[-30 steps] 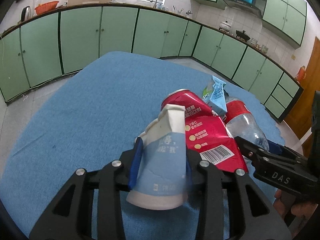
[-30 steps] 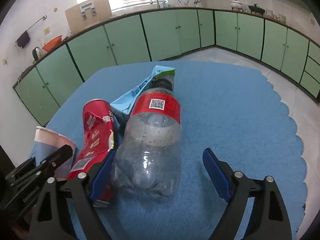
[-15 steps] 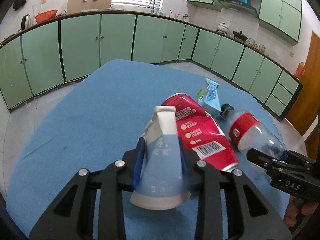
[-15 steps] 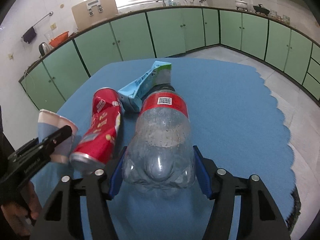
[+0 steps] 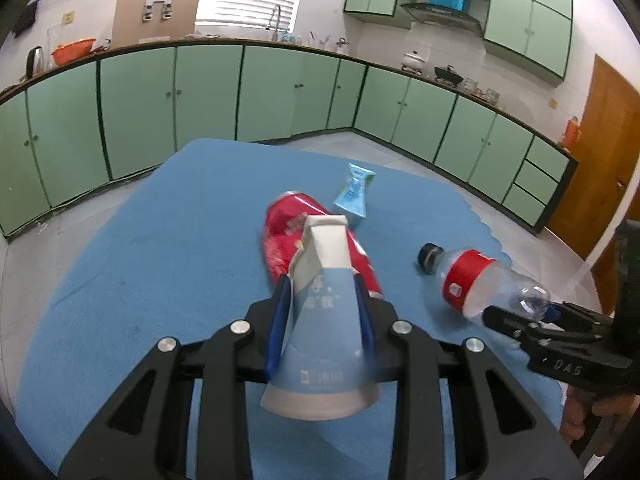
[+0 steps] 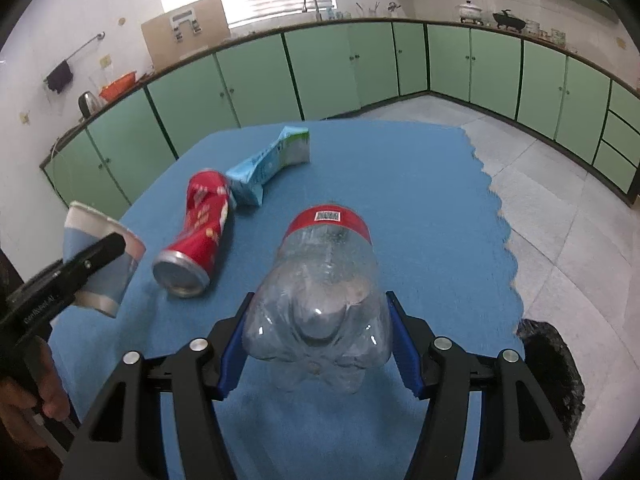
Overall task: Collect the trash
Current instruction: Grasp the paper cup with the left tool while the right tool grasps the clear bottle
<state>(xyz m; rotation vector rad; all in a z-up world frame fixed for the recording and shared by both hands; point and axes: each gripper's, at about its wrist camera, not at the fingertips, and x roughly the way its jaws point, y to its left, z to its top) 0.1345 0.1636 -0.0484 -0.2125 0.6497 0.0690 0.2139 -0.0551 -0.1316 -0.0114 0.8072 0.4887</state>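
Note:
My left gripper (image 5: 322, 320) is shut on a crushed blue-and-white paper cup (image 5: 320, 340), held above the blue tablecloth (image 5: 160, 260); the same cup (image 6: 100, 264) shows at the left of the right wrist view. My right gripper (image 6: 318, 344) is shut on the base of a clear plastic bottle (image 6: 324, 284) with a red label, lifted off the cloth. That bottle (image 5: 480, 284) hangs at the right in the left wrist view. A dented red can (image 6: 198, 232) and a light blue snack wrapper (image 6: 268, 164) lie on the cloth.
A black trash bag (image 6: 552, 364) stands on the tiled floor past the table's right edge. Green kitchen cabinets (image 5: 200, 100) line the far walls. A wooden door (image 5: 600, 152) is at the far right. A hand (image 6: 36, 392) holds the left tool.
The right gripper closed on the bottle and lifted it. Both grippers drew back and rose with cup and bottle, away from the can and wrapper left on the cloth.

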